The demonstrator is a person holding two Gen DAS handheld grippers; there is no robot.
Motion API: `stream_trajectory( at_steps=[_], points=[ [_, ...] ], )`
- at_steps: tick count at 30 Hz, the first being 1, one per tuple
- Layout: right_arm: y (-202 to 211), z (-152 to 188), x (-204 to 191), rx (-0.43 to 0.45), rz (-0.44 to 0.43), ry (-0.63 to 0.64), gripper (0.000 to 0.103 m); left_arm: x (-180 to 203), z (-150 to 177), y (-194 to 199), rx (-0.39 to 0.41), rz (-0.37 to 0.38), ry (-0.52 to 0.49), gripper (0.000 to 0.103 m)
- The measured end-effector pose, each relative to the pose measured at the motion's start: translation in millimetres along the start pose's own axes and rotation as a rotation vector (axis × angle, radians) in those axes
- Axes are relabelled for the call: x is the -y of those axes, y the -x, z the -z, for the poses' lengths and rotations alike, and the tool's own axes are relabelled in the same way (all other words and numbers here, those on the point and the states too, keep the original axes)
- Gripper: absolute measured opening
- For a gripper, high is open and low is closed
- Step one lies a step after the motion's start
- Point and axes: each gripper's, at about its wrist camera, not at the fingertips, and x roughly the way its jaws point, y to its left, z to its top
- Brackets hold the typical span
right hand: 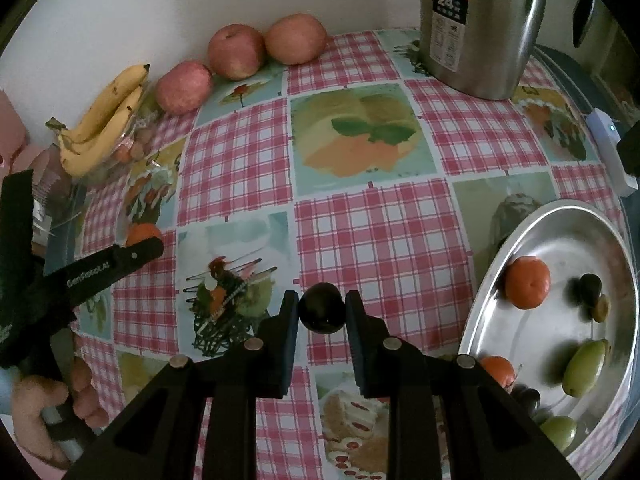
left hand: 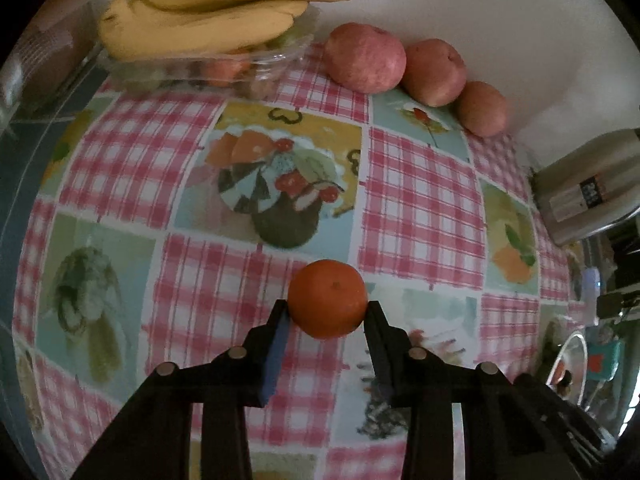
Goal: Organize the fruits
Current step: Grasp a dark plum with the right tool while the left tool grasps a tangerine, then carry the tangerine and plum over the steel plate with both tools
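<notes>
In the left wrist view my left gripper (left hand: 328, 309) points down at the checked tablecloth, its two pads pressed on either side of an orange tangerine (left hand: 327, 292). The right wrist view shows my right gripper (right hand: 322, 300) shut on a small dark plum (right hand: 322, 314) held over the cloth. To its right stands a round metal dish (right hand: 532, 228) holding two tangerines (right hand: 527, 282), dark plums (right hand: 591, 286) and green fruits (right hand: 584, 368). At the left edge of that view the left gripper's finger (right hand: 136, 254) shows with its tangerine (right hand: 143, 232) behind it.
Three red apples (left hand: 364, 58) line the back wall. A bunch of bananas (left hand: 200, 16) lies on a clear plastic box (left hand: 256, 68) of small fruit at the back left. A steel flask (right hand: 480, 24) stands at the back right, beside a white device (right hand: 608, 148). A person's hand (right hand: 52, 408) grips the left tool.
</notes>
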Motion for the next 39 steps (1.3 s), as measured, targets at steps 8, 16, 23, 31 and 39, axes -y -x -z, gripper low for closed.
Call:
stream_trajectory(
  at_steps=[8,16,23,31,39],
  points=[
    [21.6,10.2,8.0,0.016,-0.006,-0.012,0.025,30.3,42.9,48.2,0.033,0.062,0.04,0.041],
    [49.3,35.5,27.7,0.034,-0.024,-0.058,0.025,68.9,85.5,87.6,0.076,0.107,0.003,0.041],
    [64.2,59.3,50.6,0.046,-0.026,-0.076,0.025,101.3,118.7,94.4,0.081,0.143,-0.025,0.041],
    [73.3,77.0,82.3,0.065,0.013,-0.103,0.025,128.1,143.0,83.9,0.076,0.163,-0.059,0.041],
    [69.0,75.1,130.0,0.062,0.053,-0.199,0.025,154.1,151.7,66.9,0.016,0.194,-0.128,0.041]
  ],
)
